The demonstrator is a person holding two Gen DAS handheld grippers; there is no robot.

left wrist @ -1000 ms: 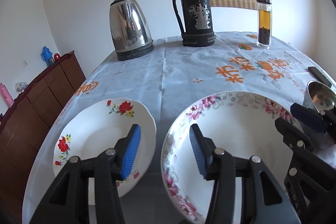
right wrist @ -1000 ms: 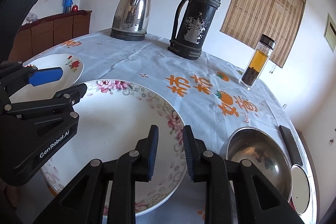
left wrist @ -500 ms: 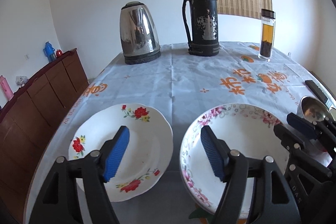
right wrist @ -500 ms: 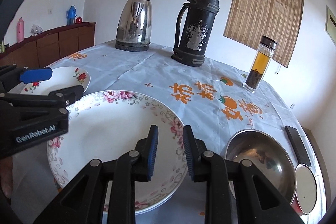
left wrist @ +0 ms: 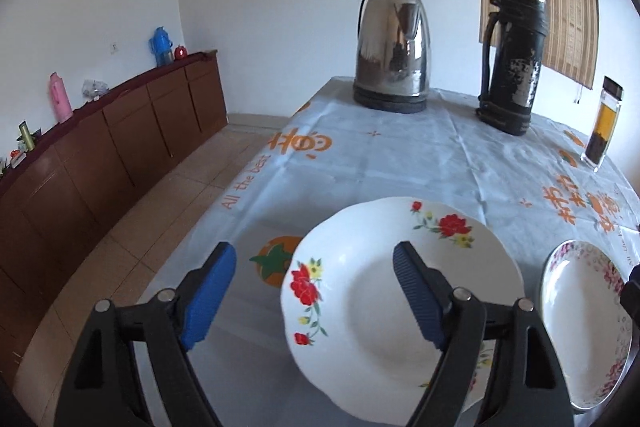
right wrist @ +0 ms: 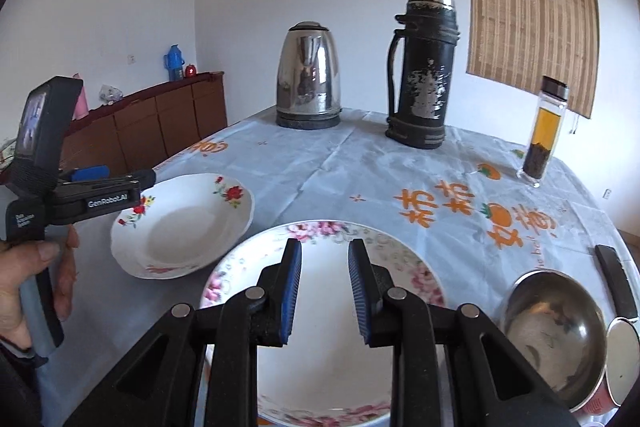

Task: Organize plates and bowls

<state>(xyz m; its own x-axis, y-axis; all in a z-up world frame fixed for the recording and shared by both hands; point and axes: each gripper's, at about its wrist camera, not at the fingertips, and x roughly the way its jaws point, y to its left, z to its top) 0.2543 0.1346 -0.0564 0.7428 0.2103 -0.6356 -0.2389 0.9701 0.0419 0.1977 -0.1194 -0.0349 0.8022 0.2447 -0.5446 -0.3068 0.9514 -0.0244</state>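
Observation:
A white plate with red flowers [left wrist: 360, 291] lies near the table's left edge, also seen as the red-flowered plate [right wrist: 180, 227] in the right wrist view. My left gripper [left wrist: 314, 255] hovers over its left rim, jaws opening wide, one finger over the tablecloth and one over the plate, pressing on nothing. A larger plate with a pink flower border [right wrist: 328, 227] sits to the right of it. My right gripper [right wrist: 325, 251] hangs above that plate with a narrow gap between its pads and nothing in it. A steel bowl [right wrist: 556, 327] stands further right.
A steel kettle [left wrist: 394, 67], a black thermos [left wrist: 512, 59] and a tea bottle [left wrist: 602, 123] stand at the back of the table. A black remote [right wrist: 616, 279] lies by the right edge. A brown sideboard [left wrist: 100, 155] lines the left wall. A hand [right wrist: 36, 267] holds the left gripper's handle.
My left gripper has swung left, from between the two plates to the red-flowered plate's left rim, and its jaws have widened. The right gripper has drawn back and up a little, gap unchanged.

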